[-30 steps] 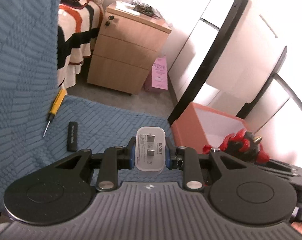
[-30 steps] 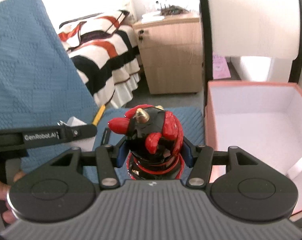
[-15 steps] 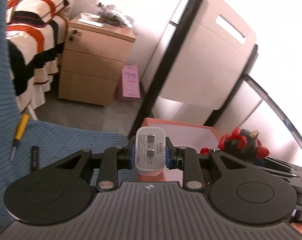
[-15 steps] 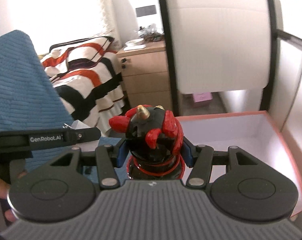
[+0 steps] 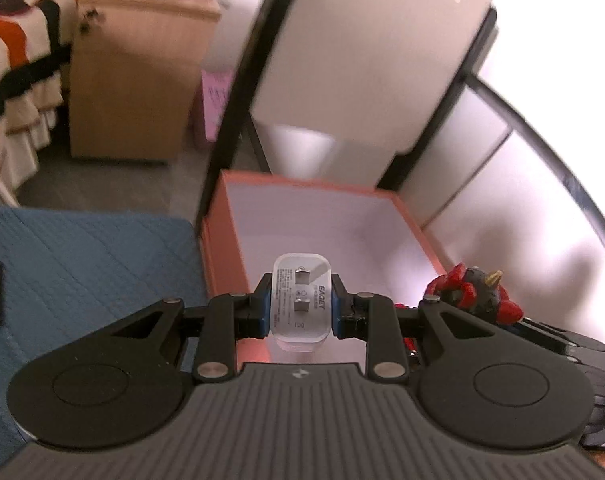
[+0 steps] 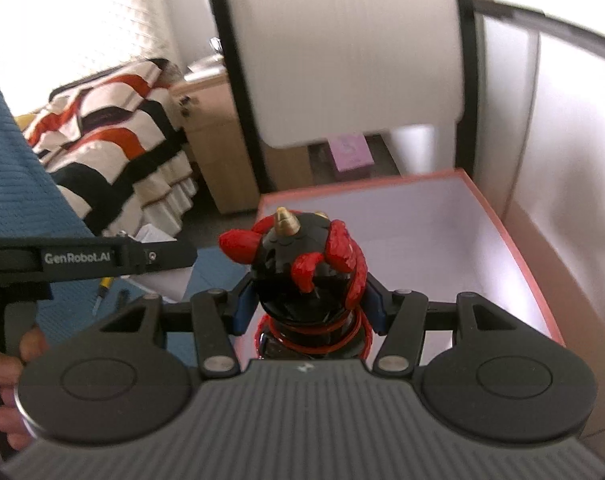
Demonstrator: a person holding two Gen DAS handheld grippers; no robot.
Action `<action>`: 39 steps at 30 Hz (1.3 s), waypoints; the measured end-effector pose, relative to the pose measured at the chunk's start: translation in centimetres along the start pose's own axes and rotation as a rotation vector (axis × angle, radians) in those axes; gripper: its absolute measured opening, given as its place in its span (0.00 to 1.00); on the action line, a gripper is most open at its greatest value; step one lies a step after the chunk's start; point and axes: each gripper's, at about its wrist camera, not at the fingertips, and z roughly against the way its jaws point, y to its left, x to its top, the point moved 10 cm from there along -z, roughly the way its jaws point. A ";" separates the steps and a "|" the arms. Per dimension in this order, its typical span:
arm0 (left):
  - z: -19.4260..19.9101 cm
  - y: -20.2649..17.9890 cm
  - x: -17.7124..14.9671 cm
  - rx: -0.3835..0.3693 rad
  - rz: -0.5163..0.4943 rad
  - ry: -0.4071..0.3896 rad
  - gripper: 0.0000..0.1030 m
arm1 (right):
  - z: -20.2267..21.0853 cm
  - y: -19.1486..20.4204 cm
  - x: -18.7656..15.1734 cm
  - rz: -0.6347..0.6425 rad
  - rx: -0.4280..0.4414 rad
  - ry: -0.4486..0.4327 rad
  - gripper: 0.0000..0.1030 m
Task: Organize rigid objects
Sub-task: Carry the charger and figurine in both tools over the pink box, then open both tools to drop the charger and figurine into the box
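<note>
Left tool (image 5: 301, 307) clamping white two-pin charger (image 5: 301, 304), right tool (image 6: 308, 300) gripping glossy black-and-red horned figurine (image 6: 308, 268)

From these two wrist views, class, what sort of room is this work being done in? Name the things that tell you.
Most likely a bedroom at home: a bed with a striped blanket, a wooden bedside cabinet beside it, and a white chair standing behind the orange box.

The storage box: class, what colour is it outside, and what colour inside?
The box is orange-salmon outside and white inside, clearest in the left wrist view.
</note>
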 end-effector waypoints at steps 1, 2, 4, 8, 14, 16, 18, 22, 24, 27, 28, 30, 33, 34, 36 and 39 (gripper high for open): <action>-0.9 -0.3 -0.5 0.000 -0.003 0.020 0.31 | -0.4 -0.6 -0.5 -0.013 -0.007 0.017 0.56; -1.6 -0.4 -1.0 0.002 -0.004 0.036 0.31 | -0.7 -1.1 -0.9 -0.027 -0.011 0.035 0.56; -3.0 -0.8 -1.9 0.000 -0.010 0.069 0.31 | -1.4 -2.1 -1.9 -0.059 -0.016 0.071 0.56; -5.2 -1.2 -3.7 0.002 -0.024 0.127 0.31 | -2.5 -3.6 -3.5 -0.090 -0.036 0.119 0.56; -7.9 -0.6 -5.8 0.007 -0.017 0.221 0.31 | -4.3 -4.8 -5.2 -0.113 -0.056 0.179 0.56; -8.3 -0.3 -6.3 0.004 -0.010 0.237 0.31 | -4.9 -5.0 -5.9 -0.119 -0.058 0.201 0.56; -8.7 0.1 -6.5 0.006 0.001 0.244 0.31 | -5.2 -5.1 -6.5 -0.119 -0.048 0.218 0.56; -8.7 0.2 -6.7 -0.014 0.003 0.241 0.31 | -5.7 -5.4 -7.5 -0.121 -0.052 0.243 0.56; -8.5 0.1 -6.6 -0.021 0.011 0.232 0.32 | -5.9 -5.6 -7.8 -0.126 -0.053 0.254 0.56; -8.1 0.2 -6.4 -0.022 0.010 0.220 0.32 | -6.2 -5.7 -8.2 -0.130 -0.064 0.270 0.57; -7.9 0.3 -6.3 -0.019 0.009 0.213 0.32 | -6.2 -5.8 -8.2 -0.136 -0.068 0.269 0.58; -7.3 0.3 -6.1 -0.015 0.006 0.197 0.32 | -6.1 -5.8 -8.2 -0.141 -0.070 0.268 0.59; -6.0 0.3 -5.6 -0.007 -0.009 0.163 0.32 | -5.5 -5.5 -7.5 -0.117 -0.073 0.233 0.65; -5.3 0.3 -5.3 -0.004 -0.011 0.148 0.32 | -5.3 -5.3 -7.2 -0.115 -0.064 0.223 0.65; -3.7 0.3 -4.5 -0.010 -0.007 0.107 0.32 | -4.7 -4.9 -6.5 -0.120 -0.057 0.201 0.65; -1.3 0.3 -3.4 -0.018 -0.006 0.050 0.32 | -3.4 -4.0 -5.2 -0.106 -0.053 0.146 0.65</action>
